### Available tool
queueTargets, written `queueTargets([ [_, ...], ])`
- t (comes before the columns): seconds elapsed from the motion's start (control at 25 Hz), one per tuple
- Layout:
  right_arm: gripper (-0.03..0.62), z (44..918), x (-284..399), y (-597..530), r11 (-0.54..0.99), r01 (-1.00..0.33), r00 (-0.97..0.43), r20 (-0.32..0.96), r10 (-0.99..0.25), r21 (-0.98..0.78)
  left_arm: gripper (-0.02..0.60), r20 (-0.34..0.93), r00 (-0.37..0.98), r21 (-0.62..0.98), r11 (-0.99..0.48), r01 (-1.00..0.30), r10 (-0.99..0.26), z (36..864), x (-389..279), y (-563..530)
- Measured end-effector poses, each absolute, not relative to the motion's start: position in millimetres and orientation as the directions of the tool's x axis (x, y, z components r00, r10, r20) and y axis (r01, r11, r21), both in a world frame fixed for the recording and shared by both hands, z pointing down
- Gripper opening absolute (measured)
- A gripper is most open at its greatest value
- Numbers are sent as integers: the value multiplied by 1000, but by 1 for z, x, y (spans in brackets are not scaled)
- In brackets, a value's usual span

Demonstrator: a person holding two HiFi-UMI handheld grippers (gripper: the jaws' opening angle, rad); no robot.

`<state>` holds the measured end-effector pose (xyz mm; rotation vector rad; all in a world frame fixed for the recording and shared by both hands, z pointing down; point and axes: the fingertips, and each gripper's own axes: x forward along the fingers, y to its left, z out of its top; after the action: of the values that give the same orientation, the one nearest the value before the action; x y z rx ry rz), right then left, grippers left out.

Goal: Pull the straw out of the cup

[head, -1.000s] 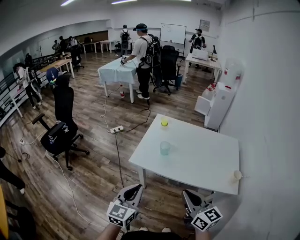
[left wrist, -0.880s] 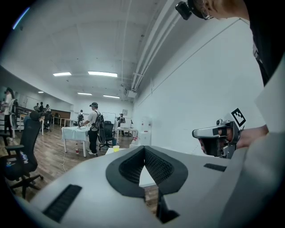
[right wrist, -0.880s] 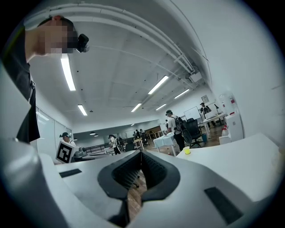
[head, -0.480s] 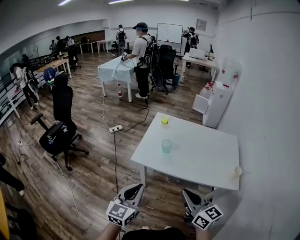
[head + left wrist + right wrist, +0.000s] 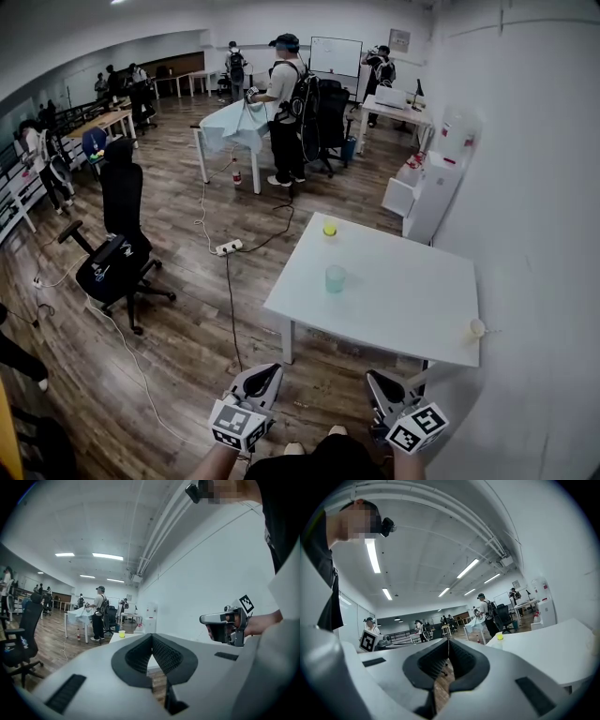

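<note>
Right now both claws are closed and carry nothing. Your left gripper (image 5: 265, 375) has its ribbed pads pressed tip to tip, and your right gripper (image 5: 379, 382) shows the same, its pads meeting at the tip with nothing caught between them. You hold both low at 6 o'clock in the head view, well apart from the white table (image 5: 403, 300), which lies ahead toward 1 o'clock.

The small pale cup (image 5: 476, 327) sits at the table's near right corner, about 2 o'clock from your right gripper. A thin straw (image 5: 489, 329) pokes out to its right, too small to tell more. A translucent teal cup (image 5: 335, 278) stands near the table's left edge. A yellow cup (image 5: 330, 228) stands at its far left corner, at 12 o'clock from the teal one. Off at 10 o'clock a black office chair (image 5: 117, 244) stands on the wooden floor (image 5: 187, 347).
</note>
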<state>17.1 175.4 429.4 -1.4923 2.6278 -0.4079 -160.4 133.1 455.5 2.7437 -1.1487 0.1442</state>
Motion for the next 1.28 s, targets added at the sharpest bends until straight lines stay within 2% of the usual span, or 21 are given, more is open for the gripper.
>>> queueTargets([
  [0.6,21,443,20,146,500,-816,-537,59,-842,-290,14,171,671,106,-664,-740,-721,467,-161,110],
  [1.28,21,458,75,22,528,-780,-583,84,-808,-336,14,208,639,118,-630,-768,-740,473,-105,3],
])
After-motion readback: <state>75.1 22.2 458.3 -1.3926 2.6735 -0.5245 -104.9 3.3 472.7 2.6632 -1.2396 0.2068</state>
